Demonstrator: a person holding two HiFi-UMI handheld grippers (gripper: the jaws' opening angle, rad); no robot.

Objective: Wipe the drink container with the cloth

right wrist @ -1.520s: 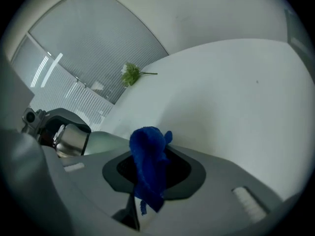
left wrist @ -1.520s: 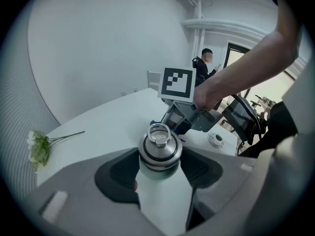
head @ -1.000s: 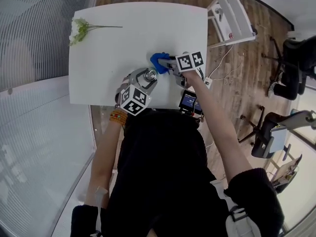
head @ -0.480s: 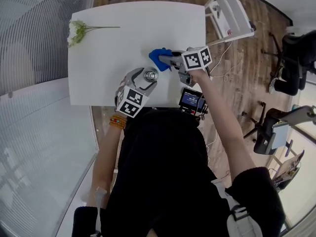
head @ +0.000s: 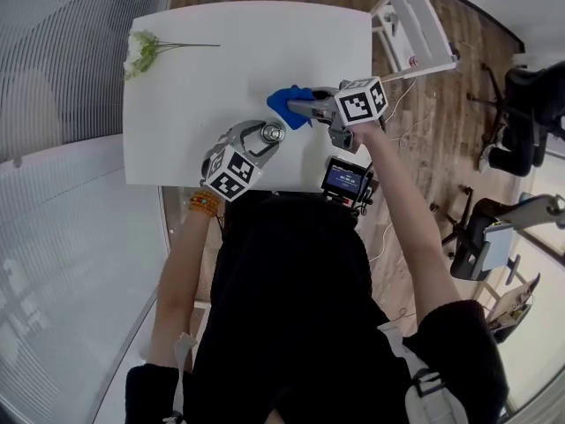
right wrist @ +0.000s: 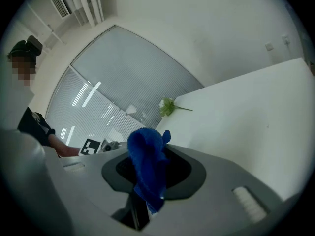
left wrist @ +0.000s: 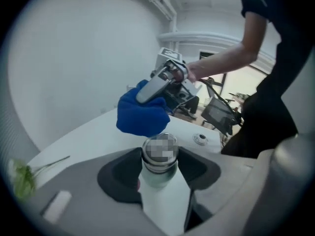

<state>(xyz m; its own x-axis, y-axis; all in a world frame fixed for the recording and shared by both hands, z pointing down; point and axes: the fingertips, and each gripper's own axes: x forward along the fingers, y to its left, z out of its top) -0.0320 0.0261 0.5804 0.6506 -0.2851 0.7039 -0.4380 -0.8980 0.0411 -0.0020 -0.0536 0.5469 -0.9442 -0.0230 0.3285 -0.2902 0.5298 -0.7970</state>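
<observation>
Left gripper [left wrist: 158,181]: jaws clamped on the drink container [left wrist: 158,157], gripping its pale smooth body just under the ribbed steel cap. Right gripper [right wrist: 147,183]: jaws pinched on the cloth [right wrist: 146,157], a blue, fuzzy, bunched wad hanging limp between them. From overhead I read the container as near upright, with its round cap facing the camera and the cloth at about 1 o'clock from it, just beside it. The left gripper view puts the cloth right behind the cap. I can't tell from any view whether they touch, or whether the base sits on the table [head: 247,51]. Only the left gripper view shows the right gripper's grey finger lying over the wad, plus a small round fitting [left wrist: 199,139] on the tabletop at 3 o'clock of the cap. Only the right gripper view shows the cloth's nap. The table is white, matte and flat. A flower [head: 141,51], white bloom on a thin green stem, lies at the table's 10 o'clock corner, well apart. A small lit screen [head: 341,178] sits at the near edge, at 5 o'clock from the container. A white slatted frame [head: 415,29] stands off the table at 2 o'clock, on wood flooring.
</observation>
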